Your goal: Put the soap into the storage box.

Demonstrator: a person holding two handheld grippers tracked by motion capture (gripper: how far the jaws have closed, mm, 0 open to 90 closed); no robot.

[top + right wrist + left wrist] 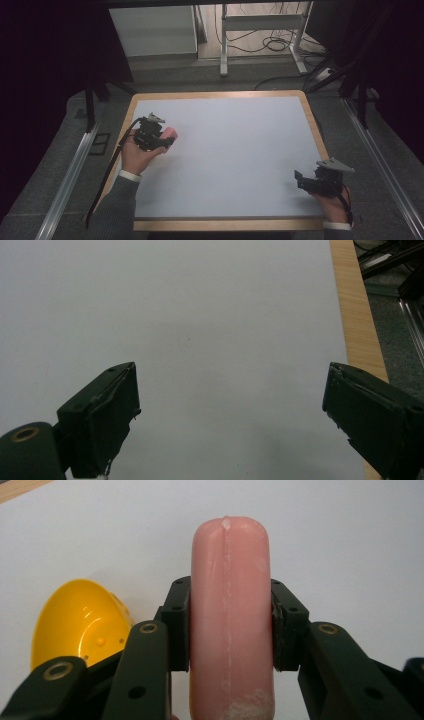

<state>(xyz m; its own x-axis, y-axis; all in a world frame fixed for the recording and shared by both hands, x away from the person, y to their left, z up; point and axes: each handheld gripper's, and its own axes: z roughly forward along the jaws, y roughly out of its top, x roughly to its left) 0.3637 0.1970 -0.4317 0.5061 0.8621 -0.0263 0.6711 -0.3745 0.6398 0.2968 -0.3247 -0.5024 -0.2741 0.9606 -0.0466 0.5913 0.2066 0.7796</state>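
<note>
Clamped between the black pads of the left gripper [231,630]: a pink sausage-shaped piece [231,605], upright in the left gripper view, rounded tip past the pads, over the white table [240,150] near its left edge. Just beside it on the tabletop, a yellow bowl-like shell [80,625]. At the near right corner, the right gripper [230,415], jaws wide apart, nothing between.

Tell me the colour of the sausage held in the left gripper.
Pale pink; the sausage shows best in the left gripper view, clamped between the jaws.
</note>
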